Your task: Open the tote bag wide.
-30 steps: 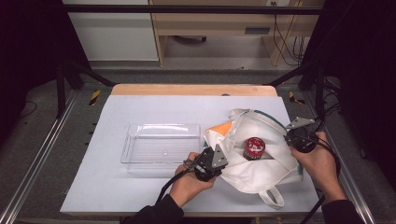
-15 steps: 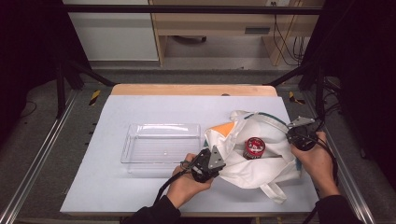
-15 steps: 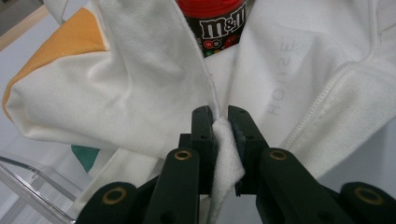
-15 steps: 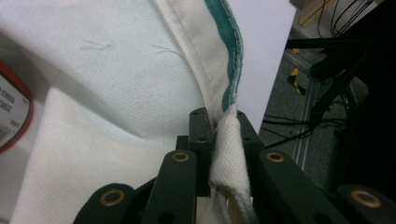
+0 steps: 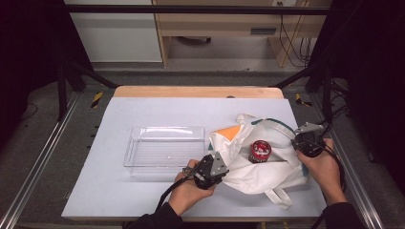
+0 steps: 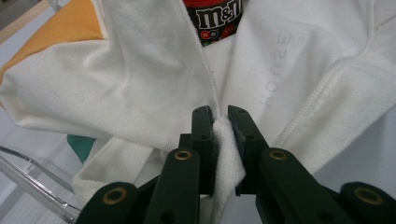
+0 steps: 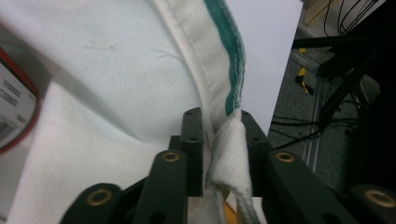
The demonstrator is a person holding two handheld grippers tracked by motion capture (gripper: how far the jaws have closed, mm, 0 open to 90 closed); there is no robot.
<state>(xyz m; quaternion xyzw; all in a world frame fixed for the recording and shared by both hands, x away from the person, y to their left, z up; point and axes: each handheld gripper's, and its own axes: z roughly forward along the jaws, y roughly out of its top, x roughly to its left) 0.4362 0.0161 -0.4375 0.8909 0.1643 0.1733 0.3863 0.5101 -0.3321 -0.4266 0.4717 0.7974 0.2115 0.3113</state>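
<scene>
While both grippers pinch bag (image 5: 267, 167) (white).

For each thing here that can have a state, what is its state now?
Bag: lying on the table, mouth held open from both sides.
Candy tub: inside the bag, upright, lid on.
Tray: empty, beside the bag.
Left gripper: shut on the bag's edge.
Right gripper: jaws have just been opening, the bag's edge between them.
</scene>
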